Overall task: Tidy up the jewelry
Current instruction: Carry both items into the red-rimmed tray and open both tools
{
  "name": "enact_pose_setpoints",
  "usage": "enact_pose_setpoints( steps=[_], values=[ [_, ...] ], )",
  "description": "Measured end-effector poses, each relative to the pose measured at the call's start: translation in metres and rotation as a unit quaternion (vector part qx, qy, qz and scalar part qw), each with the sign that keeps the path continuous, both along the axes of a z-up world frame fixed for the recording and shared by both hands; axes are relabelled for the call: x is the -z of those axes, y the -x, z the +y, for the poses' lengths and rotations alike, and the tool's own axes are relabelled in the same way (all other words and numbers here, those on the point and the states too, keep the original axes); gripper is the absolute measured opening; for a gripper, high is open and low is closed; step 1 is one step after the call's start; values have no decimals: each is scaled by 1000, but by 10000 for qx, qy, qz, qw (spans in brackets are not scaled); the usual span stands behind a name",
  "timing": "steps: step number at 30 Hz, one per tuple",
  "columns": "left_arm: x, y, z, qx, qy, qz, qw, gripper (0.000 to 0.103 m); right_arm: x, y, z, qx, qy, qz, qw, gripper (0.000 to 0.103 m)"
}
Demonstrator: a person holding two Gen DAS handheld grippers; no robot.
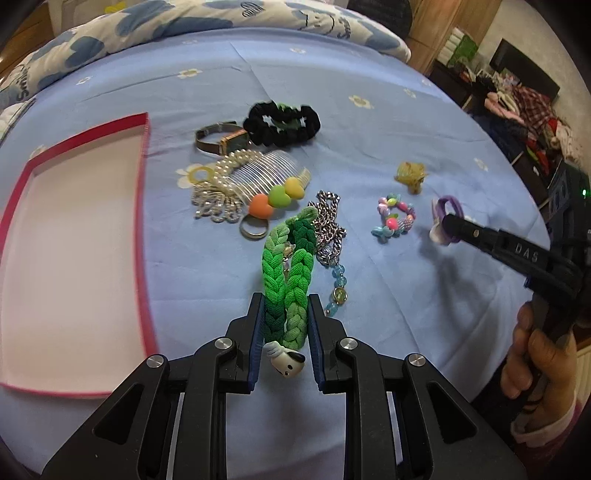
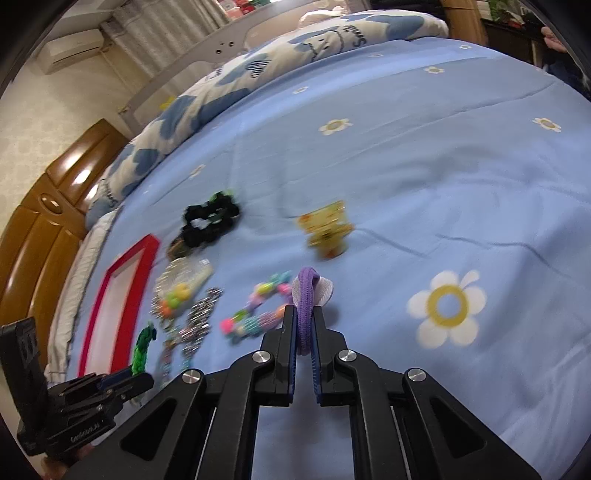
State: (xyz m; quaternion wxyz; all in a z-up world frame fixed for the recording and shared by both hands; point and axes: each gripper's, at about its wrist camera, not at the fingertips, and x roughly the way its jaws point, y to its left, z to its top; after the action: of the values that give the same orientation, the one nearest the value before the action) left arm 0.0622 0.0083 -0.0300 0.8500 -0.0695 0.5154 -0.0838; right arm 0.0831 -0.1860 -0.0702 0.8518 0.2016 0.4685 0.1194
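My left gripper (image 1: 286,308) is shut on a green braided hair band (image 1: 286,266) with a small white dog charm (image 1: 288,360), held over the blue bedsheet. My right gripper (image 2: 304,321) is shut on a purple hair tie (image 2: 306,299) with a white bow; it also shows in the left wrist view (image 1: 448,221) at the right. A red-rimmed shallow box (image 1: 142,206) lies at the left. Between them lie a black scrunchie (image 1: 282,122), a watch (image 1: 221,142), a pearl comb (image 1: 243,173), a heart clip (image 1: 277,197), a ring (image 1: 253,229), a silver chain (image 1: 328,225), a bead bracelet (image 1: 395,218) and a yellow clip (image 1: 410,175).
A folded blue-and-white quilt (image 1: 192,22) lies along the far edge of the bed. A wooden headboard (image 2: 48,221) stands at the left in the right wrist view. Cluttered furniture (image 1: 517,122) stands beyond the bed's right side.
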Motion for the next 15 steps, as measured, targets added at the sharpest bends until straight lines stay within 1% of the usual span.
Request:
enact_pose_setpoints(
  steps=[6, 11, 15],
  values=[
    [-19, 15, 22, -195, 42, -238, 9995, 20, -15, 12, 30, -405, -241, -78, 9989, 6],
    [-25, 25, 54, -569, -8, -340, 9978, 20, -27, 18, 68, -888, -406, -189, 9950, 6],
    [-27, 34, 85, -927, -32, -361, 9950, 20, -35, 19, 106, -1341, -552, -239, 9891, 6]
  ],
)
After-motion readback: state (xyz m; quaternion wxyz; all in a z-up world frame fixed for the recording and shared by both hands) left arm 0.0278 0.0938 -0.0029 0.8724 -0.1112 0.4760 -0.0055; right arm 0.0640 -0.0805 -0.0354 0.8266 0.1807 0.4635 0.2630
